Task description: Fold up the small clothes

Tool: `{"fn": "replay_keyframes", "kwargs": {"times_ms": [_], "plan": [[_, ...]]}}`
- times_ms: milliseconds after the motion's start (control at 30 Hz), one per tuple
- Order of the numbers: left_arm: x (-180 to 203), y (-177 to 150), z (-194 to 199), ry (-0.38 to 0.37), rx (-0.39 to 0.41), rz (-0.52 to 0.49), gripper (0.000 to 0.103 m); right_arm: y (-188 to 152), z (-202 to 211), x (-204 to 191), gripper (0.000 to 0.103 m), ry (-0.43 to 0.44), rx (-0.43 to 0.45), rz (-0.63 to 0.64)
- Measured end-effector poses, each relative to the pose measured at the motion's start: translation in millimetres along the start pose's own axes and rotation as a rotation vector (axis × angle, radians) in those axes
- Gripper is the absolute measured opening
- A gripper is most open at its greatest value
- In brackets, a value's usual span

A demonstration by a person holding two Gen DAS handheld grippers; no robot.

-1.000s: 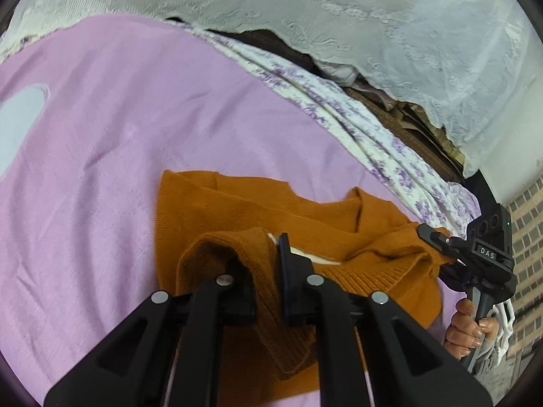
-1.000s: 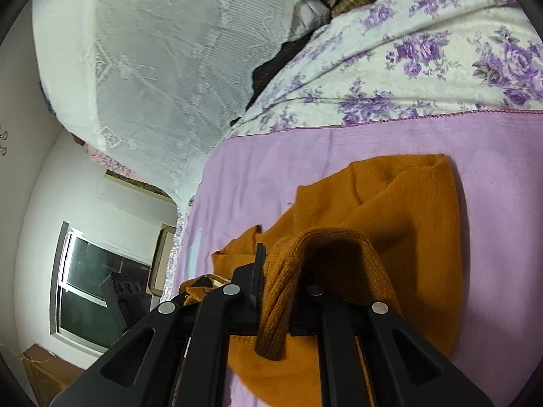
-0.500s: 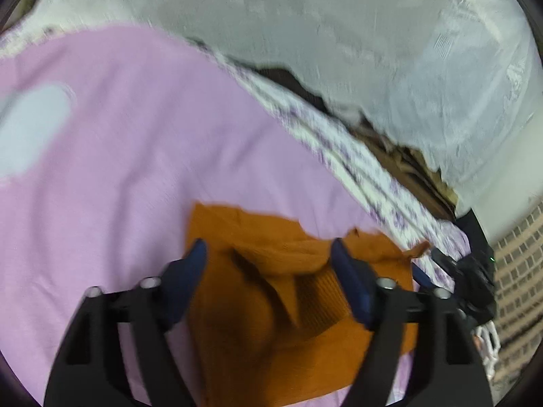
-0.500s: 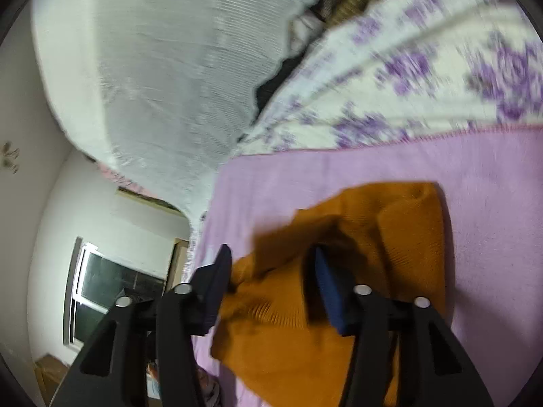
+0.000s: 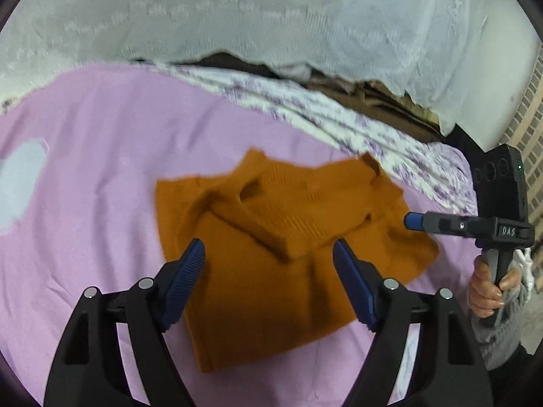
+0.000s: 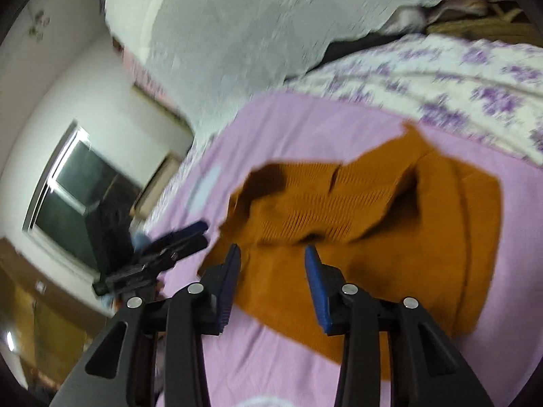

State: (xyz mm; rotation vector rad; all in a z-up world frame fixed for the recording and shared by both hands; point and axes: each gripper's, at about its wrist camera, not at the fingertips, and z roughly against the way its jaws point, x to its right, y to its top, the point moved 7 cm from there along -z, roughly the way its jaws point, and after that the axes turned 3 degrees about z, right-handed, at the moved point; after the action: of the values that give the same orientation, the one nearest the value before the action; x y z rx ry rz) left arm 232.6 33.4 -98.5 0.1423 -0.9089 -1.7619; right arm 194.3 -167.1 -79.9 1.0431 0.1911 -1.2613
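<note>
**Orange knit down, both tools free**

On the lilac bed cover, the orange knit garment (image 5: 292, 254) lies partly folded, a flap doubled over its middle and a rumpled ridge across it. Seen from my left tool (image 5: 268, 271), it sits dead ahead at twelve o'clock, its long axis running from about ten toward four. That tool's pads are spread wide with nothing between them, only cloth below. My right tool (image 6: 271, 271) hangs over the garment's near edge; its jaws are closing, gripping nothing yet. From the left view it enters at three o'clock, my hand (image 5: 485, 288) on the handle. I judge the right side nearer the loose far corner, the left nearer the near hem. Beyond, at twelve, runs a floral sheet (image 5: 339, 118), then white lace fabric (image 5: 237, 17). Nothing blocks the cloth.
</note>
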Motion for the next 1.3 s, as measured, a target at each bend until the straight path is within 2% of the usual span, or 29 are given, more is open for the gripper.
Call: {"fn": "replay_keyframes", "kwargs": {"times_ms": [133, 233, 267, 367, 400, 467, 567, 633, 767, 800, 867, 900, 933, 967, 1000, 1033, 1133, 1167, 1233, 1300], "plan": [[2.3, -1.4, -15.9, -0.014, -0.055, -0.017, 0.076, -6.4, -18.3, 6.3, 0.043, -0.029, -0.080, -0.003], [3.9, 9.0, -34.5, 0.037, -0.060, -0.026, 0.076, 5.2, -41.1, 19.5, 0.043, -0.087, -0.101, -0.025], [-0.4, 15.7, -37.8, 0.056, -0.043, -0.003, 0.076, 18.9, -41.8, 26.2, 0.043, -0.111, -0.047, -0.052], [-27.4, 42.0, -43.5, 0.095, 0.036, 0.151, 0.077, 57.8, -20.8, 47.0, 0.044, -0.129, 0.174, -0.155], [-43.5, 47.9, -43.8, 0.098, 0.063, 0.237, 0.077, 62.5, -12.7, 53.5, 0.045, -0.150, 0.219, -0.177], [-69.2, 47.8, -42.6, 0.127, 0.091, 0.342, 0.078, 62.5, 2.4, 62.3, 0.048, -0.175, 0.273, -0.189], [-81.7, 45.8, -34.4, 0.125, 0.109, 0.384, 0.078, 55.1, 14.5, 66.0, 0.048, -0.160, 0.281, -0.204], [-70.4, 45.2, -24.0, 0.061, 0.122, 0.357, 0.078, 52.1, 13.2, 63.0, 0.048, -0.133, 0.263, -0.204], [-35.2, 46.6, -28.4, 0.051, 0.105, 0.206, 0.087, 49.0, -8.9, 49.9, 0.048, -0.142, 0.207, -0.163], [-29.0, 46.9, -37.2, 0.066, 0.080, 0.178, 0.091, 49.3, -16.4, 47.8, 0.048, -0.150, 0.191, -0.154], [-31.2, 44.9, -56.8, 0.150, 0.029, 0.166, 0.092, 45.3, -24.7, 50.2, 0.048, -0.183, 0.167, -0.146], [-42.3, 41.1, -67.8, 0.218, -0.003, 0.185, 0.092, 44.9, -27.0, 54.9, 0.048, -0.209, 0.162, -0.150], [-54.8, 35.9, -76.0, 0.252, -0.039, 0.220, 0.092, 43.7, -29.2, 62.0, 0.048, -0.243, 0.156, -0.159], [-64.3, 32.3, -83.0, 0.241, -0.071, 0.264, 0.092, 41.2, -31.2, 73.1, 0.048, -0.292, 0.146, -0.172], [-69.1, 31.2, -83.0, 0.214, -0.070, 0.298, 0.092, 39.5, -31.2, 77.9, 0.048, -0.315, 0.144, -0.173], [-68.5, 32.4, -78.3, 0.219, -0.056, 0.298, 0.092, 38.2, -30.8, 82.8, 0.047, -0.341, 0.146, -0.163], [-62.5, 29.0, -74.9, 0.292, -0.043, 0.254, 0.092, 38.8, -26.5, 86.4, 0.046, -0.343, 0.168, -0.172], [-60.5, 29.5, -73.2, 0.308, -0.037, 0.247, 0.092, 40.2, -20.2, 80.9, 0.047, -0.360, 0.201, -0.168], [-49.9, 35.5, -64.7, 0.314, -0.001, 0.229, 0.092, 47.8, -20.9, 70.0, 0.049, -0.346, 0.226, -0.133], [-39.4, 44.1, -64.2, 0.304, 0.014, 0.197, 0.095, 53.5, -33.4, 50.5, 0.049, -0.308, 0.208, -0.082]]}}
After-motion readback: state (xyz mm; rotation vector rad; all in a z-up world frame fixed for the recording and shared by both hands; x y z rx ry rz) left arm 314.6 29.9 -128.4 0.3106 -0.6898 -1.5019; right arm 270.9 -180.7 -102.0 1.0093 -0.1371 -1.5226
